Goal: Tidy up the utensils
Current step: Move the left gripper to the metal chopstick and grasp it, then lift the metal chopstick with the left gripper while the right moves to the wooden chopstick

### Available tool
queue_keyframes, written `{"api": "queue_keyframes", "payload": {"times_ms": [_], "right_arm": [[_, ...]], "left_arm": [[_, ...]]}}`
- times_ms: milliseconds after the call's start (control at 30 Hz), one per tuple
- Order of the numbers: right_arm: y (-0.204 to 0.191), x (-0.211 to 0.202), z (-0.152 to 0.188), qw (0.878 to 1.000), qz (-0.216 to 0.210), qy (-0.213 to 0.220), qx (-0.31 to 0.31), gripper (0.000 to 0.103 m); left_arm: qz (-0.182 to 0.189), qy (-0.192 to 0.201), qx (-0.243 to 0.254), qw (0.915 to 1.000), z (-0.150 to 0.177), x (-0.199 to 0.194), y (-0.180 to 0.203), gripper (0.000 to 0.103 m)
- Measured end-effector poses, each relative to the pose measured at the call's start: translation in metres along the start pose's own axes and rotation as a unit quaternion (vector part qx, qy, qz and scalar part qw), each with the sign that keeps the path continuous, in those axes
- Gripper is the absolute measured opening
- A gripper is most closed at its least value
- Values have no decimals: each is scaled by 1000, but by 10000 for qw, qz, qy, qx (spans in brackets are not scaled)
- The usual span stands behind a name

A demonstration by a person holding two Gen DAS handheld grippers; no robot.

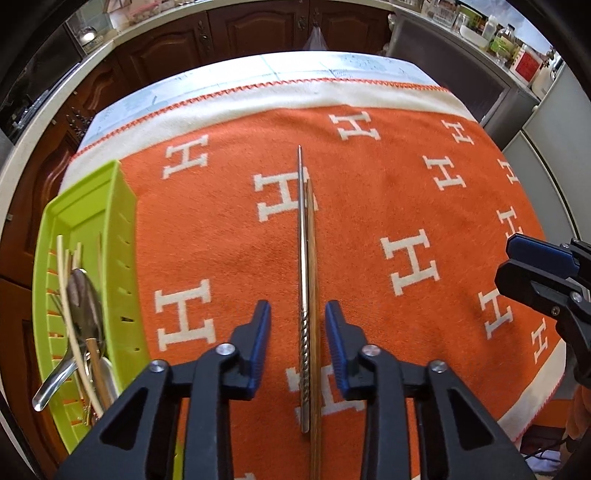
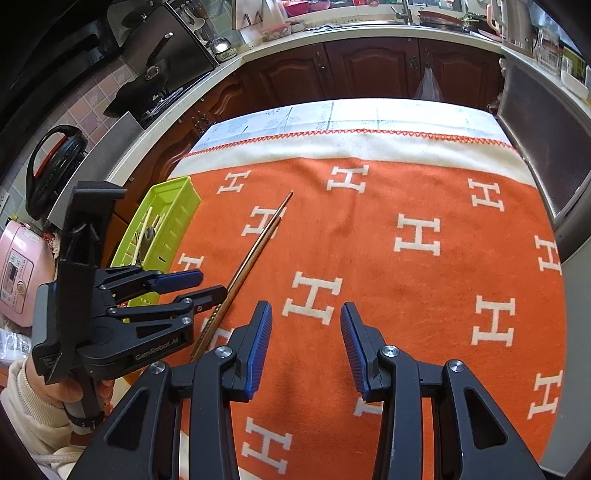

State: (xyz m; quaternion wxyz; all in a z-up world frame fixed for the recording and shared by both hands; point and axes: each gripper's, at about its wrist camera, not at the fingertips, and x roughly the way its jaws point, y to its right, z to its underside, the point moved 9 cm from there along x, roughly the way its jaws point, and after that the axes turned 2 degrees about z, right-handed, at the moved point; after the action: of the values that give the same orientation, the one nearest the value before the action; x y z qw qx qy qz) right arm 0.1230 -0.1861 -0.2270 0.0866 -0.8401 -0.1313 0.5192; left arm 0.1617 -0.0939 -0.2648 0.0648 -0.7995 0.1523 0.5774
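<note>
Left gripper (image 1: 298, 332) jaws straddle the chopsticks (image 1: 306, 280), pads not touching yet; thin, stiff, slippery, best pinched mid-shaft. Right gripper (image 2: 306, 347) hangs open, empty.

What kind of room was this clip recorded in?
Most likely a home kitchen. Dark wooden cabinets run under a pale countertop, a pink rice cooker stands at the left, and jars and bottles crowd the counter. The work happens on a table under an orange blanket.
</note>
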Motion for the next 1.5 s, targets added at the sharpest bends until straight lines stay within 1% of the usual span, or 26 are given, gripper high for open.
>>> {"api": "queue_keyframes", "payload": {"times_ms": [267, 467, 600, 800, 867, 1067, 1167, 1200, 1267, 1300, 1367, 1500], "right_arm": [[9, 14, 7, 9999, -78, -96, 112, 39], [13, 18, 10, 9998, -109, -119, 139, 39], [15, 22, 12, 9997, -120, -145, 147, 39], [11, 27, 15, 9997, -147, -178, 129, 39], [9, 28, 16, 9997, -153, -180, 110, 39], [7, 30, 20, 9996, -133, -238, 98, 39], [3, 33, 22, 9993, -172, -296, 112, 39], [1, 34, 23, 9992, -200, -319, 109, 39], [-4, 36, 26, 9990, -243, -356, 101, 39], [-6, 37, 27, 9989, -263, -371, 98, 39], [-11, 39, 29, 9984, -340, -425, 133, 39], [-22, 45, 34, 9970, -500, -539, 252, 39]], "left_arm": [[25, -180, -28, 9998, -1, 17, -2, 23], [217, -178, -249, 9993, 1, 11, -9, 23], [158, -153, -338, 9992, 2, 10, -20, 23], [36, -86, -342, 9994, -1, 12, -26, 22], [70, -127, -347, 9993, 0, 16, -26, 22], [-226, -34, -7, 9997, -2, 18, -15, 22], [-246, 51, 68, 9997, -7, 20, -11, 21], [-195, 62, 43, 9998, -8, 20, -12, 20], [-5, 11, -136, 9999, -12, 21, -14, 6], [224, -82, -332, 9992, -12, 21, -17, 4], [476, -186, -632, 9967, -9, 19, -22, 3], [436, 4, -720, 9964, -2, -3, -32, 3]]}}
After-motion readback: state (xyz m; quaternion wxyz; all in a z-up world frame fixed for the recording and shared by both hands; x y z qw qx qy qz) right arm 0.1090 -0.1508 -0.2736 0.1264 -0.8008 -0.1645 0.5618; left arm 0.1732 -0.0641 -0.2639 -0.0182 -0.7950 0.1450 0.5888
